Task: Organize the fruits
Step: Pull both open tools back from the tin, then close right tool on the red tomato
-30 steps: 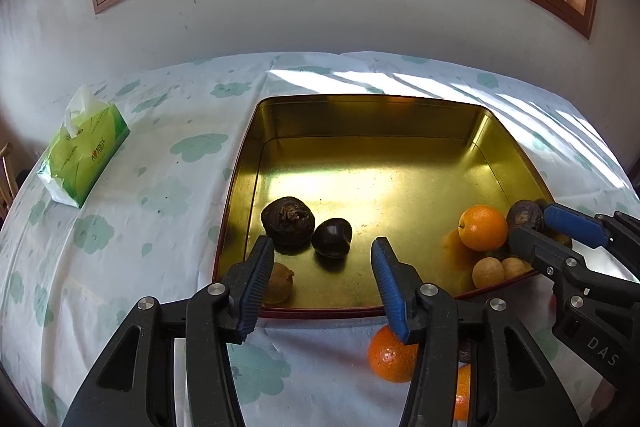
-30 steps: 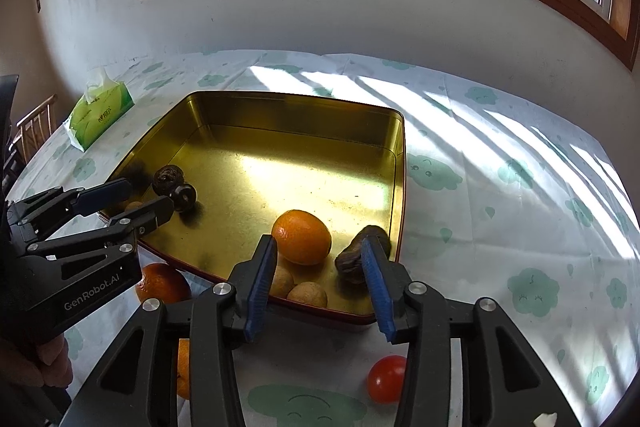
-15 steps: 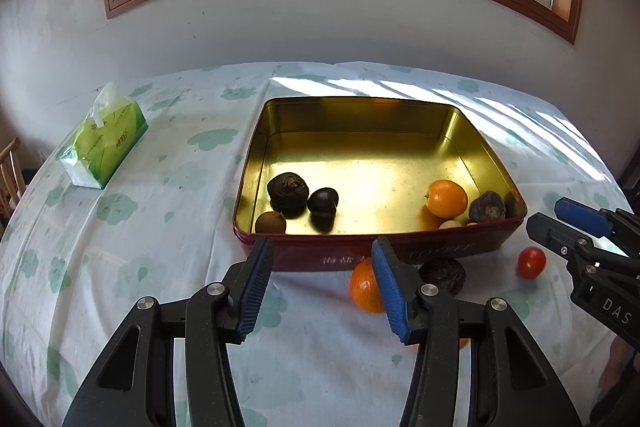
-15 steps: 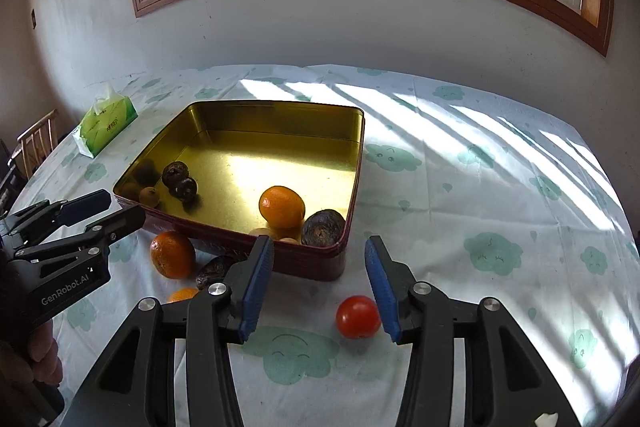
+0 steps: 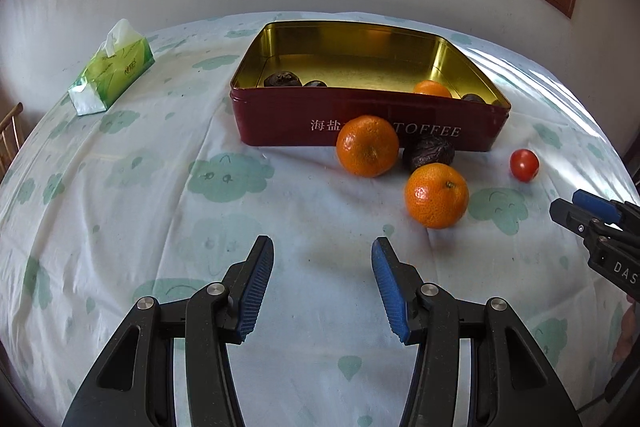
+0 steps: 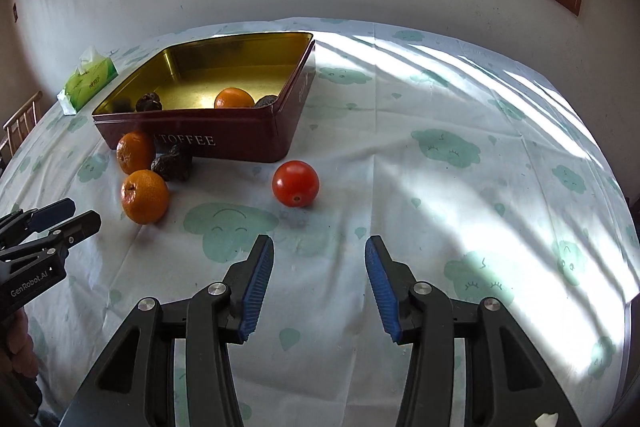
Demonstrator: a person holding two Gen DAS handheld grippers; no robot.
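Observation:
A red toffee tin with a gold inside stands on the table; it also shows in the right wrist view. It holds an orange and dark fruits. In front of it lie two oranges, a dark wrinkled fruit and a red tomato. My left gripper is open and empty, low over the cloth, short of the oranges. My right gripper is open and empty, just short of the tomato.
A green tissue pack lies at the far left. A white cloth with green clouds covers the table. A wall and window rise behind it. A chair back shows at the left edge.
Both grippers have drawn back from the tin and dropped lower. The fruits on the cloth in front of the tin now sit ahead of the fingers. Both stay open.

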